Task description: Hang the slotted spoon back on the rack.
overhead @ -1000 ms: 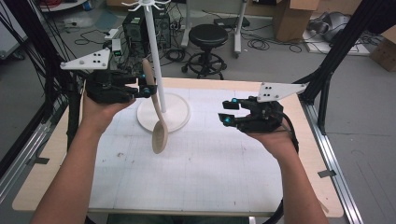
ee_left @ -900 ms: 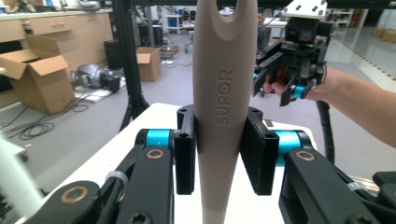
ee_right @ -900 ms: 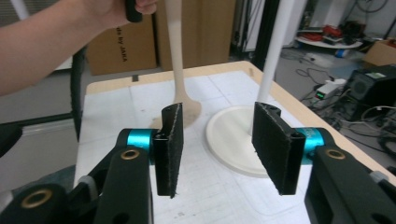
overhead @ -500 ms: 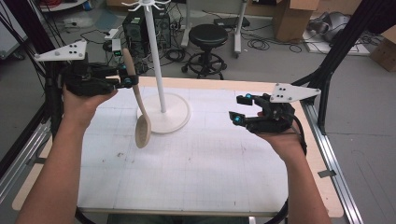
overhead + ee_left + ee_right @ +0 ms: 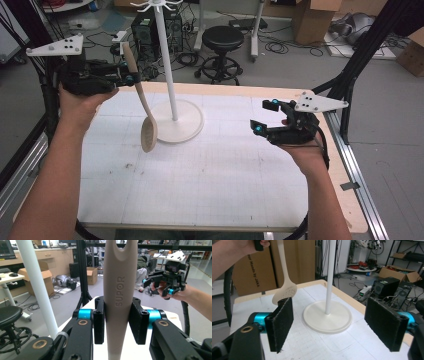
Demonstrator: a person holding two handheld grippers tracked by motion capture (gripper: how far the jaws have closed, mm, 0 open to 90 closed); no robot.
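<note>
Spoon [image 5: 145, 112] in the upper left of the high view hangs bowl-down, clear of the surface [image 5: 200, 175], its upper handle clamped by the left tongs [image 5: 131, 78]. Just to its right stands the white hook stand [image 5: 172, 107], whose round base sits on the surface at upper centre and whose hooks are at the top edge of the frame. At centre right the right tongs [image 5: 265, 116] hover wide open and empty, well apart from the stand.

The left gripper view shows the handle [image 5: 120, 295] rising up the middle of the frame, forked at its top end, with both pads pressed against its sides. The stand's pole [image 5: 37, 287] slants at the left, and the other hand's tongs [image 5: 163, 285] appear at upper right.

In the right gripper view the pads [image 5: 280, 322] stand far apart with nothing between them; the perforated spoon bowl [image 5: 285, 292] hangs at upper left and the stand base [image 5: 327, 317] lies at centre.

The step in hand looks like carrying the spoon to hang it on the stand. The next move probably calls for raising the forked end to hook height and slipping the fork over a prong.
</note>
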